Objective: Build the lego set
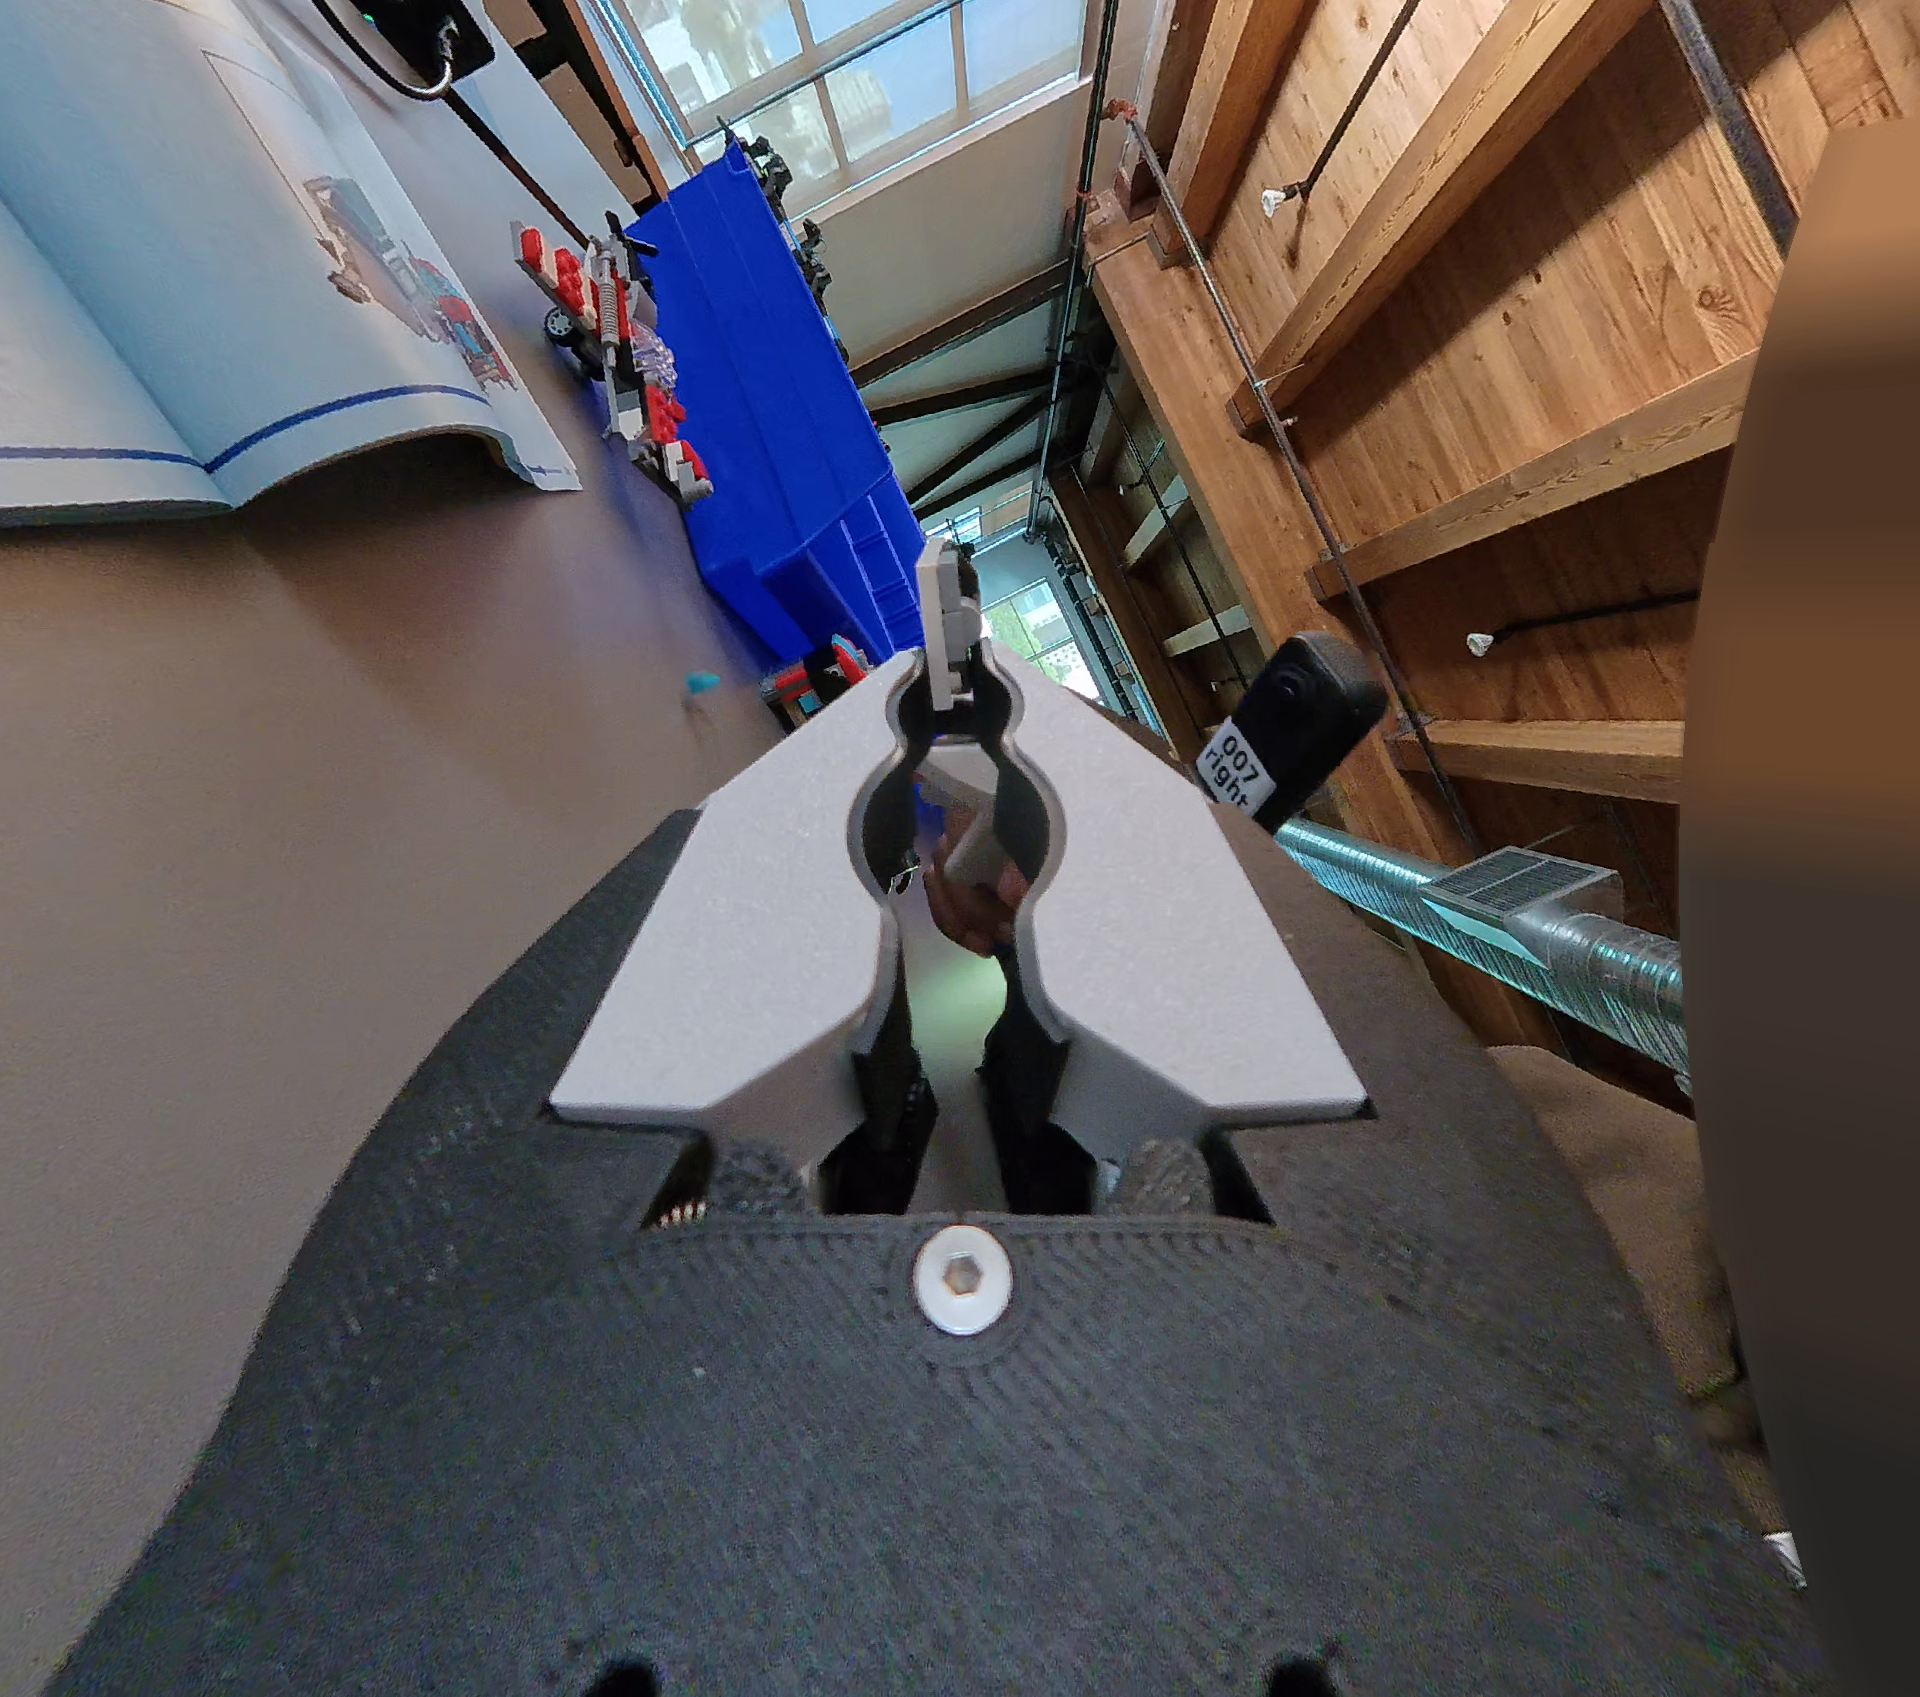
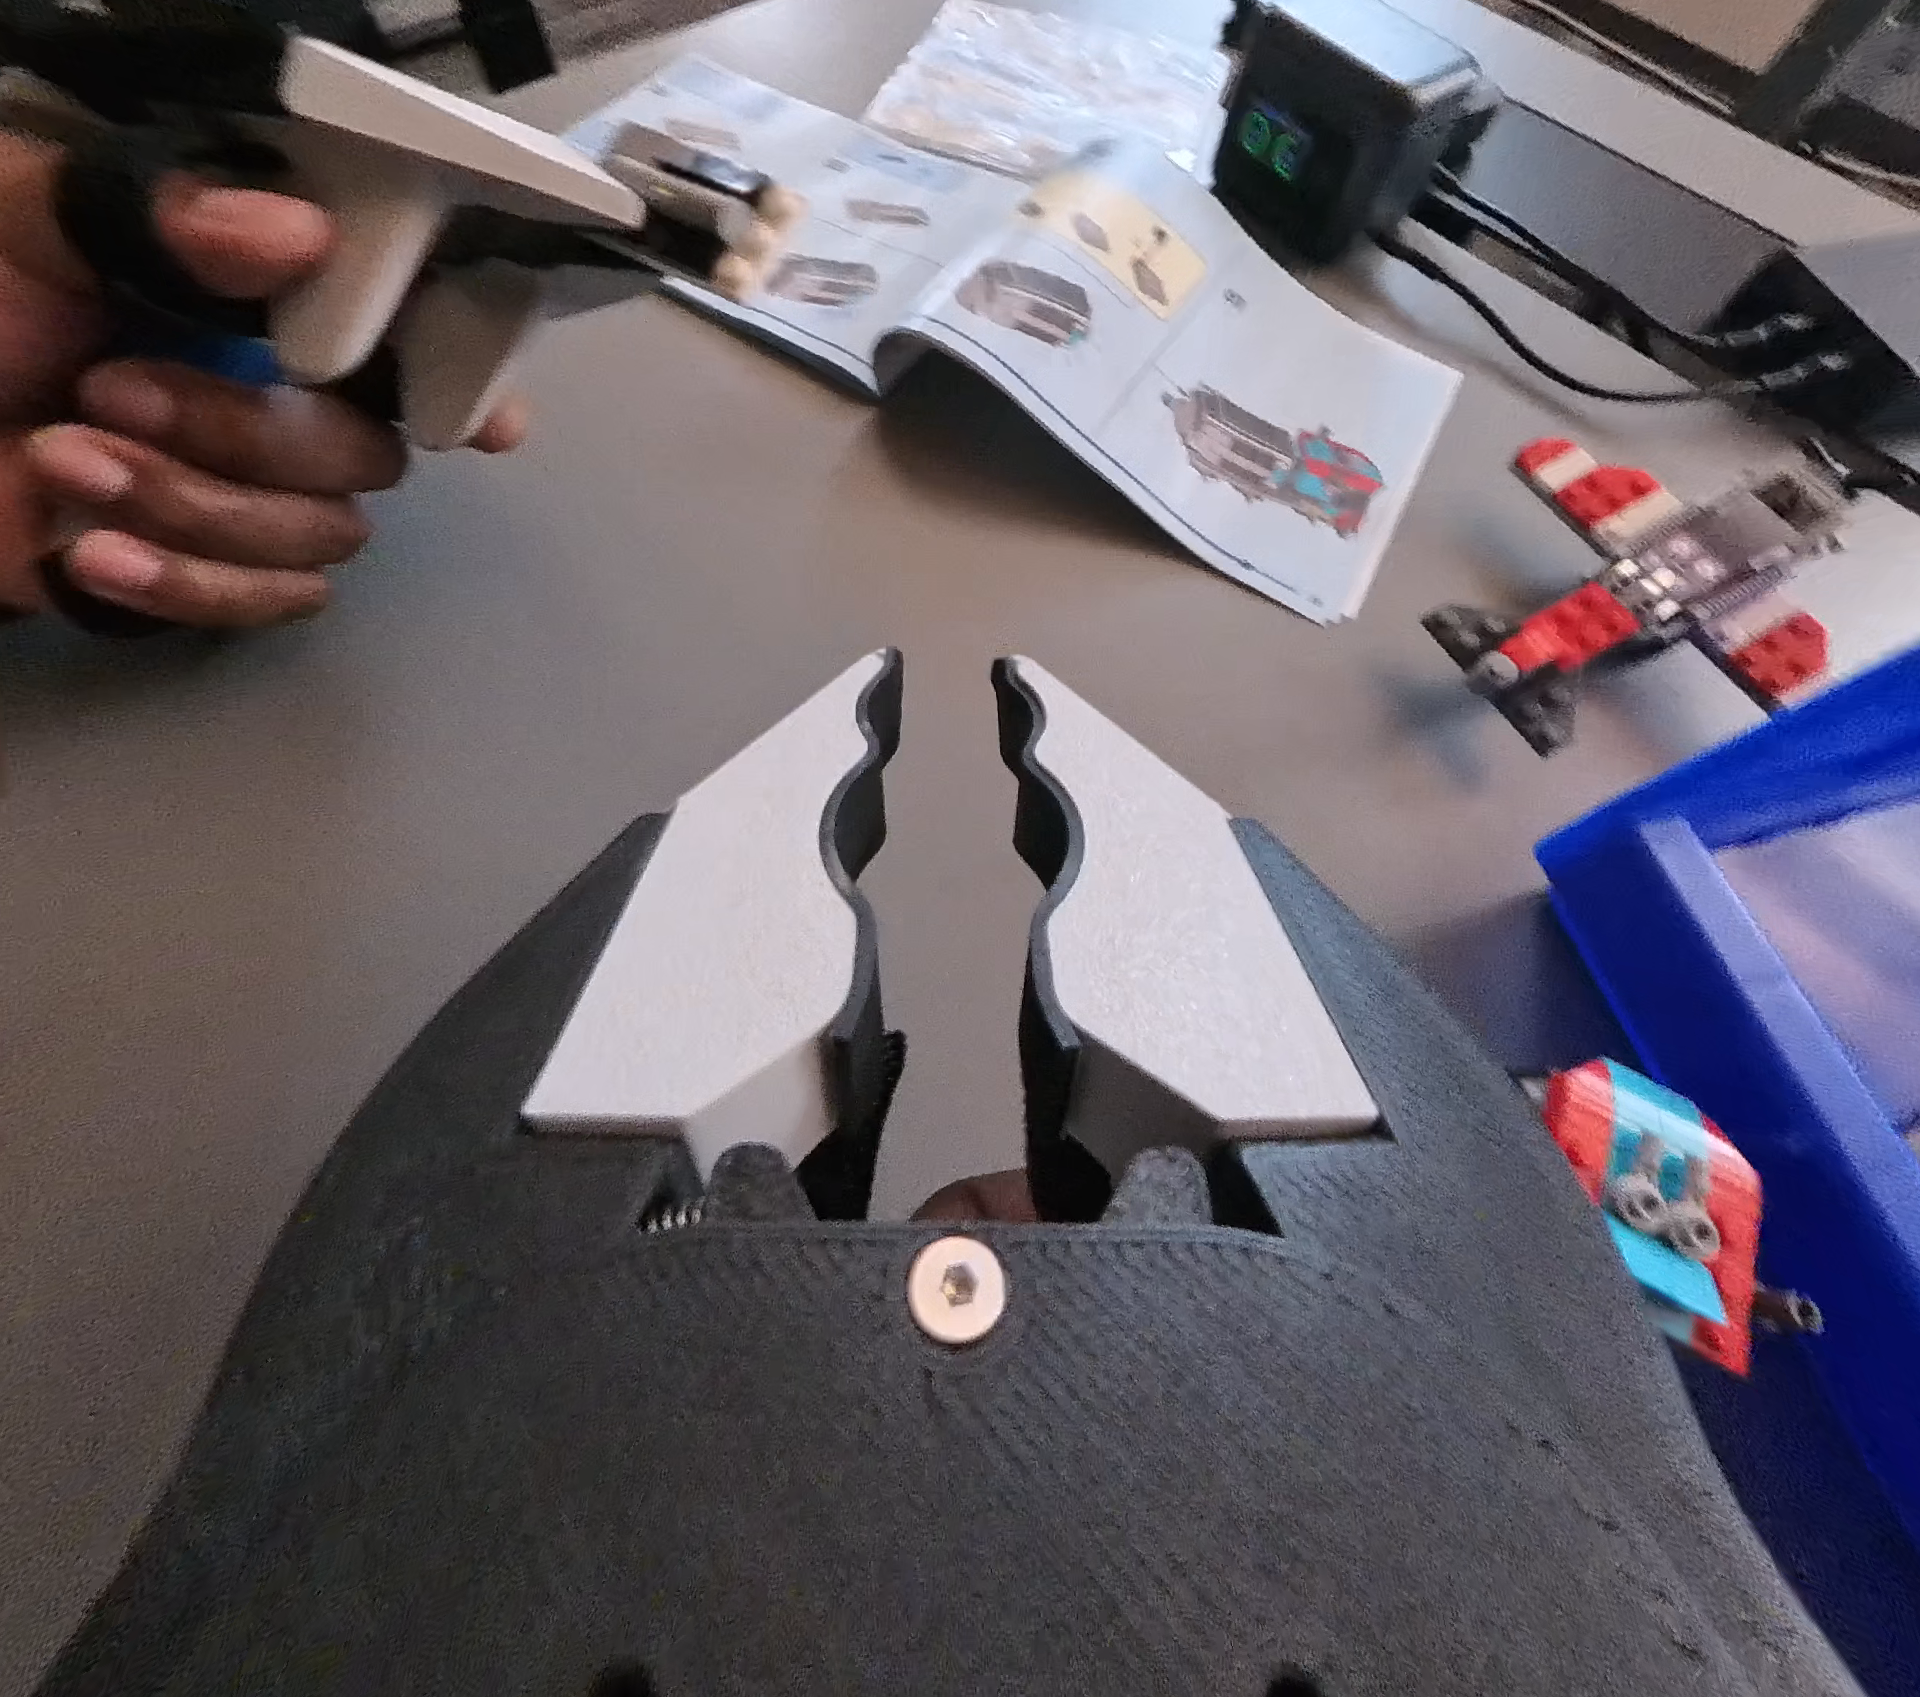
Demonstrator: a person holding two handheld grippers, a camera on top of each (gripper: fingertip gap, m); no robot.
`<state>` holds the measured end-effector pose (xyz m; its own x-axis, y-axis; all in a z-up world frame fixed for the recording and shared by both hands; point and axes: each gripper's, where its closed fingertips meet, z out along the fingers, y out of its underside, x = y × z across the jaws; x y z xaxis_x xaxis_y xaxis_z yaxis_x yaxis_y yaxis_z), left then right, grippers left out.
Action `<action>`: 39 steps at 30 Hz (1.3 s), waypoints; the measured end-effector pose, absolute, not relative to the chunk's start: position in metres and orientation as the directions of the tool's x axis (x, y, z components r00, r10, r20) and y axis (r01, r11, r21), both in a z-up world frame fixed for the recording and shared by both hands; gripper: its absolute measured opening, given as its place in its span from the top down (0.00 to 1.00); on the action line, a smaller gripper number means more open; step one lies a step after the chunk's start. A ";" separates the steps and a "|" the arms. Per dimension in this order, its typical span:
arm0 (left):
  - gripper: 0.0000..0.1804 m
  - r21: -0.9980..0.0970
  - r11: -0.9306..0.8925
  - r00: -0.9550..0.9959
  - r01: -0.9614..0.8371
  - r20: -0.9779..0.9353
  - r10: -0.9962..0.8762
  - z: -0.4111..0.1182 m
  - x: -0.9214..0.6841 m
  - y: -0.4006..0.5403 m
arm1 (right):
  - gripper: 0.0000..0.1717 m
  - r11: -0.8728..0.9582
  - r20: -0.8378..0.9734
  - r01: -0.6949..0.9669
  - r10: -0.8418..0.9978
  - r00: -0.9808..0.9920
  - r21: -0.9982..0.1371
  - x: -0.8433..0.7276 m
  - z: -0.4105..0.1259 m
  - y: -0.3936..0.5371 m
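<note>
The left gripper (image 1: 951,671) pinches a small grey brick assembly (image 1: 948,608) only at its tips, so it could twist loose. The right gripper (image 2: 943,671) hangs released over the worktop (image 2: 623,608), grasping nothing.

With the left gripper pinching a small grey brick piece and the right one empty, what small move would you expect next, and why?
Probably the right gripper moves up-left toward the grey brick piece that the left gripper holds in the air; its fingers stand apart over bare table, holding nothing.
</note>
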<state>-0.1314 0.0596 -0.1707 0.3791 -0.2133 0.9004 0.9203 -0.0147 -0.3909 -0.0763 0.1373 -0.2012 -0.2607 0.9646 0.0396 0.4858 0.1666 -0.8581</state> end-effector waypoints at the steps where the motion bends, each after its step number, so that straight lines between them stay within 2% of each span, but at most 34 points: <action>1: 0.96 -0.390 -0.015 0.378 0.921 0.901 -0.214 -0.171 -0.131 0.060 | 0.89 0.163 0.050 0.494 0.971 -0.234 -0.854 -0.076 -0.202 0.145; 10: 0.96 -0.391 -0.021 0.377 0.920 0.899 -0.222 -0.169 -0.129 0.060 | 0.89 0.248 0.185 0.586 0.969 -0.166 -0.771 -0.079 -0.201 0.187; 22: 0.96 -0.395 -0.036 0.379 0.918 0.899 -0.219 -0.169 -0.125 0.061 | 0.89 0.375 0.218 0.748 0.927 -0.305 -0.548 -0.110 -0.251 0.206; 39: 0.96 -0.333 -0.072 0.317 0.940 0.933 -0.170 -0.184 -0.123 0.063 | 0.87 0.393 0.216 0.781 0.920 -0.328 -0.485 -0.116 -0.262 0.210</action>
